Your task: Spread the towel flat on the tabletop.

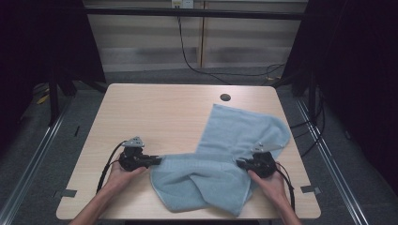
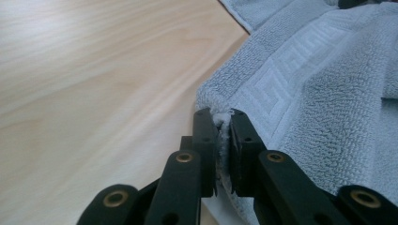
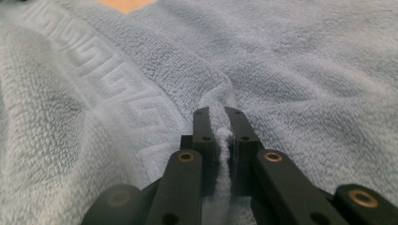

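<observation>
A light blue towel (image 1: 225,154) with a woven key-pattern band lies rumpled and partly folded over itself on the right half of the wooden table (image 1: 155,112). My left gripper (image 1: 157,161) is at the towel's left edge, shut on its hem (image 2: 220,123). My right gripper (image 1: 240,164) is at the towel's right side, shut on a raised fold of the cloth (image 3: 221,131). In both gripper views the jaws stand close together with terry cloth pinched between them. The towel (image 2: 319,89) spreads away to the right of the left gripper.
A round cable hole (image 1: 225,97) sits near the table's far edge. Bare tabletop (image 2: 94,93) stretches to the left and back. Black curtains and metal frame legs stand on both sides, and a cable hangs down the back wall.
</observation>
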`<action>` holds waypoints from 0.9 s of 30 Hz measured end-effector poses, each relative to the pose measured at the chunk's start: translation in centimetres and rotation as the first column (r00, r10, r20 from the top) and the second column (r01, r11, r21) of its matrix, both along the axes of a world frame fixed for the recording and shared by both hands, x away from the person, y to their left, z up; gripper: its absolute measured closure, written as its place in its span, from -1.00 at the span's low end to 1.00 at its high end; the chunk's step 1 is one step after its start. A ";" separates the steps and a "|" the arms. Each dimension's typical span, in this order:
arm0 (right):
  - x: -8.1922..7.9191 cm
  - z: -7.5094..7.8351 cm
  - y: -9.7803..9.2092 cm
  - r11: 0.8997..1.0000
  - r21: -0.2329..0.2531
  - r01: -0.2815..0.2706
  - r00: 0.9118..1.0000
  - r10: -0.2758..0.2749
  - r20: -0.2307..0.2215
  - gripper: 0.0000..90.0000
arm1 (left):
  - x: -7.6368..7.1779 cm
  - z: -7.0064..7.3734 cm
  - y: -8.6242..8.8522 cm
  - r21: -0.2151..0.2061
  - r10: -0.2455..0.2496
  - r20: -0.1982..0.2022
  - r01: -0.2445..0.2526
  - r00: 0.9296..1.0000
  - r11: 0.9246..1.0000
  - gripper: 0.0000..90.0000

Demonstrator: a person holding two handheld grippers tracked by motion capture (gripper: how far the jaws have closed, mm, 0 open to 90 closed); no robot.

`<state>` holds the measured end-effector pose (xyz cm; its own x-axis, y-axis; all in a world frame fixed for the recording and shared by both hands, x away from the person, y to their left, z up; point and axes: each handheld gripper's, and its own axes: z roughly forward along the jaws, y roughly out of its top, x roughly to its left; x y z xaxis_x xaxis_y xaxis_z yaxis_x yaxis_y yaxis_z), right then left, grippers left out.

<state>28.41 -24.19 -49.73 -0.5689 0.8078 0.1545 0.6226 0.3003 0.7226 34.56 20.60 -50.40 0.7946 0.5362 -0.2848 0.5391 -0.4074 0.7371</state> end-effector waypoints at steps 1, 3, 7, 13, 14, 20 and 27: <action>0.8 0.0 0.3 1.000 0.002 0.001 1.000 -0.001 -0.001 0.87 | 0.3 0.0 0.5 -0.008 0.019 0.001 -0.019 1.000 1.000 0.85; 3.3 -0.1 1.6 1.000 -0.002 -0.002 1.000 0.002 0.004 0.87 | 0.8 0.1 1.6 -0.025 0.068 0.000 -0.068 0.998 0.997 0.85; 6.6 -0.3 3.6 1.000 0.019 -0.013 1.000 0.013 0.009 0.87 | 2.6 0.5 3.7 -0.058 0.159 0.003 -0.158 0.987 0.986 0.85; 10.5 -0.1 6.0 0.998 0.058 -0.002 1.000 0.001 0.026 0.87 | 4.1 0.7 5.4 -0.134 0.274 -0.021 -0.274 0.962 0.952 0.86; 11.1 0.2 5.9 0.997 0.073 0.009 1.000 -0.011 0.026 0.87 | 4.4 0.8 5.2 -0.129 0.288 -0.016 -0.287 0.958 0.949 0.86; 12.3 5.0 5.2 0.988 0.151 0.014 0.992 -0.033 0.119 0.88 | 5.0 3.2 4.2 -0.193 0.297 0.028 -0.286 0.955 0.938 0.86; 9.4 13.2 3.1 0.979 0.205 -0.018 0.960 -0.040 0.279 0.88 | 4.0 10.8 4.7 -0.302 0.286 0.173 -0.225 0.943 0.926 0.87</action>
